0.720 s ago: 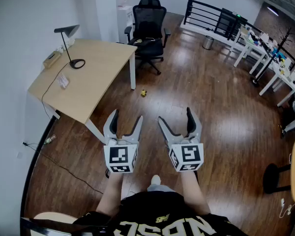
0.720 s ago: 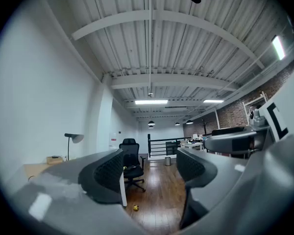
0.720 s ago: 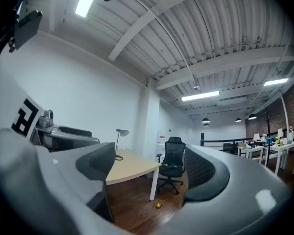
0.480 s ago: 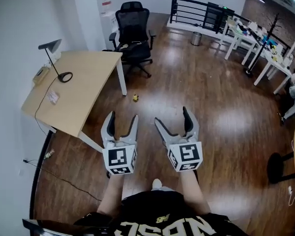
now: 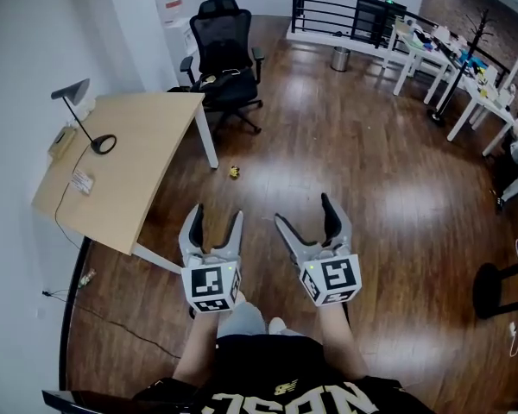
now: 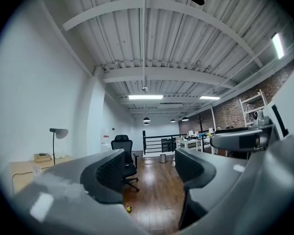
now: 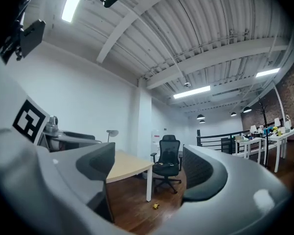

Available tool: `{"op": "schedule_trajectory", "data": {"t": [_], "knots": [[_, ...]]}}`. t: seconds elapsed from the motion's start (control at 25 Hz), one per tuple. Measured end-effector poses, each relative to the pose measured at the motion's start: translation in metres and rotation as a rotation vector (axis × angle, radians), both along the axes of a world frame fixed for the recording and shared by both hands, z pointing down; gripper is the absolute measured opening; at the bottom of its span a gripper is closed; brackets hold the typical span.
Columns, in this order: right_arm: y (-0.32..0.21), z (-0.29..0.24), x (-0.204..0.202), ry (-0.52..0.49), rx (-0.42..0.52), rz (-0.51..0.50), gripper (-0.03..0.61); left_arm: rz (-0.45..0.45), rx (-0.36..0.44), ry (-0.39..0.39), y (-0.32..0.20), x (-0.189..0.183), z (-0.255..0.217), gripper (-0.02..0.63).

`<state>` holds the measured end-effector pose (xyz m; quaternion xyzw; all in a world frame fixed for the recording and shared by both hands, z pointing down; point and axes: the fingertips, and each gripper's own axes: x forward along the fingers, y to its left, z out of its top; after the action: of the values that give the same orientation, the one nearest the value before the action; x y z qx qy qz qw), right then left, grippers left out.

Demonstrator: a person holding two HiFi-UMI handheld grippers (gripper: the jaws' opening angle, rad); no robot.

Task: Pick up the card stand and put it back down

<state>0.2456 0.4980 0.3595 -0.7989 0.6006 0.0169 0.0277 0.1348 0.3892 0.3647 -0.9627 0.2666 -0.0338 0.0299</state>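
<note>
I hold both grippers out at waist height over a dark wooden floor. My left gripper [image 5: 217, 216] is open with nothing between its jaws; the left gripper view shows the same left gripper [image 6: 152, 165] with only floor beyond. My right gripper [image 5: 305, 214] is open and empty too, as the right gripper view of the right gripper [image 7: 149, 168] confirms. A light wooden desk [image 5: 138, 153] stands ahead to my left, well out of reach. On it lies a small white item [image 5: 82, 182], too small to identify. I cannot pick out a card stand for certain.
The desk carries a black lamp [image 5: 86, 115] and a box [image 5: 65, 138]. A black office chair [image 5: 224, 46] stands behind it. A small yellow object [image 5: 234, 172] lies on the floor. A black railing [image 5: 345, 11], a bin [image 5: 340, 59] and white tables [image 5: 449, 67] stand far right.
The view has swung: the desk, chair and yellow object have slid left and lower in the head view. Both grippers keep their place and stay open.
</note>
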Motion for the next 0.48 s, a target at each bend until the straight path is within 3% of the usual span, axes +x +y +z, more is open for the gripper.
{"op": "schedule_trajectory", "data": {"t": [0.24, 0.48], "knots": [[-0.074, 0.015, 0.005, 0.035, -0.076, -0.027, 0.436, 0.013, -0.028, 0.006, -0.067, 0.024, 0.009, 0.321], [-0.162, -0.017, 0.023, 0.089, -0.049, -0.013, 0.437, 0.028, -0.013, 0.047, -0.152, 0.044, -0.012, 0.321]]}}
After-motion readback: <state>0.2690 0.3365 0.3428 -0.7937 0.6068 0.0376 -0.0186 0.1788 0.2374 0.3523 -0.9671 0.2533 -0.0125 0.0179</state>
